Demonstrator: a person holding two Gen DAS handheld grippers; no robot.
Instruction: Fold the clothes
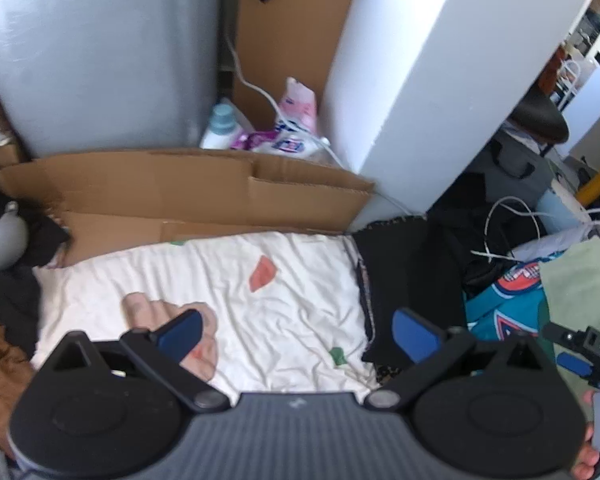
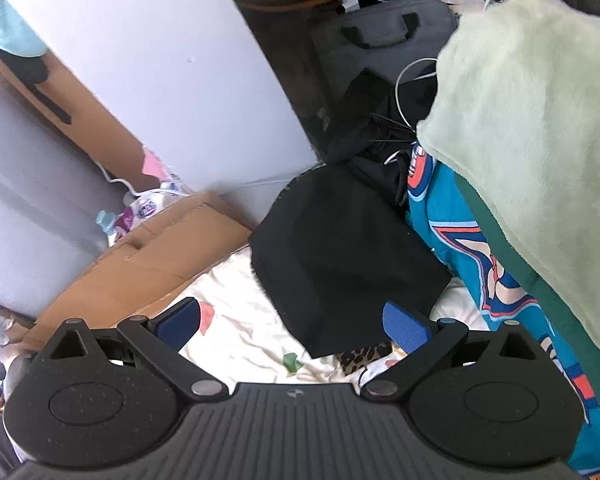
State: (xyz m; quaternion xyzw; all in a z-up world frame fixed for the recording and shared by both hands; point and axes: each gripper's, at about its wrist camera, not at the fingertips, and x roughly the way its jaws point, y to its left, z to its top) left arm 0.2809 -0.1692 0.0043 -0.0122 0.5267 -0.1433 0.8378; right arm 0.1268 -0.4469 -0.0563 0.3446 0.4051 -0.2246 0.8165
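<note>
Left gripper (image 1: 298, 330): hovering over the white sheet, jaws spread wide, nothing lying between the blue pads.
Right gripper (image 2: 292, 322): hanging above the near edge of the black garment, jaws standing wide apart, gripping nothing.
White sheet (image 1: 204, 280): lying wrinkled across the work surface, showing red and green printed patches.
Black garment (image 2: 340, 256): lying flat on the right part of the sheet, its far corner reaching toward the white wall panel (image 2: 160, 72).
Teal printed garment (image 2: 460, 240): sitting just right of the black garment, partly under a pale green fleece (image 2: 532, 128).
Cardboard (image 1: 188, 192): lying flattened along the far edge of the sheet.
Bottle and packets (image 1: 260, 128): standing beyond the cardboard, against the wall.
Dark clothing (image 1: 16, 264): bunching at the sheet's left edge.
</note>
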